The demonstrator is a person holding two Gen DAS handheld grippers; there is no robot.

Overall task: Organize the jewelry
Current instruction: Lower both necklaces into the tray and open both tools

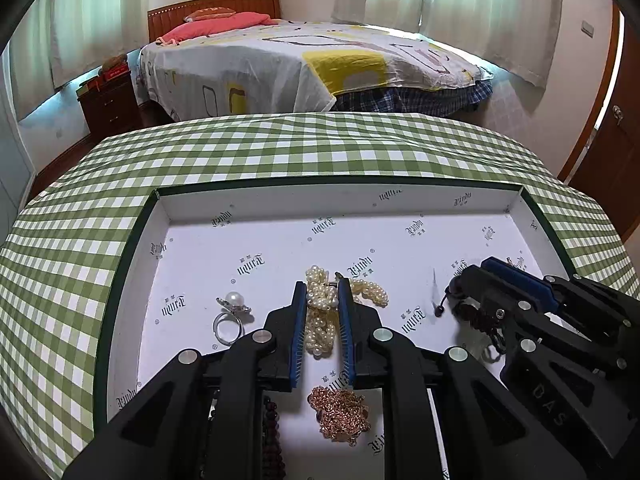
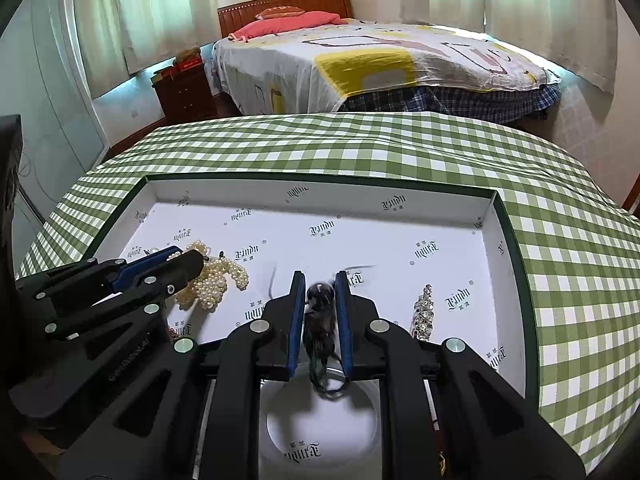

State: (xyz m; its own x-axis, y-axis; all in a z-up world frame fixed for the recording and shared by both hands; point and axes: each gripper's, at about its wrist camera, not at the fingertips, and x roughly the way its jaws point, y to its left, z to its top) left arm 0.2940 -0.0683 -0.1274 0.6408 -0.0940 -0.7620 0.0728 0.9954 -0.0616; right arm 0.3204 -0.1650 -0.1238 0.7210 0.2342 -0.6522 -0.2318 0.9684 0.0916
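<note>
A white-lined green box (image 1: 280, 200) lies on the checked table. My left gripper (image 1: 322, 292) is shut on a pearl necklace (image 1: 320, 320), whose strands hang between the blue pads. It also shows in the right wrist view (image 2: 212, 280). My right gripper (image 2: 320, 284) is shut on a dark beaded bracelet (image 2: 320, 312) with a dangling cord. In the left wrist view the right gripper (image 1: 476, 276) sits at the right with dark beads (image 1: 476, 316) under it. A pearl ring (image 1: 230, 316) lies left, a gold chain (image 1: 340, 412) below.
A crystal bracelet (image 2: 424, 312) lies right of my right gripper. Dark red beads (image 1: 272, 440) lie under my left gripper. A silver bangle (image 2: 320, 412) rests on the box floor below the right gripper. The box wall (image 2: 500, 260) rises at right. A bed (image 1: 300, 60) stands beyond the table.
</note>
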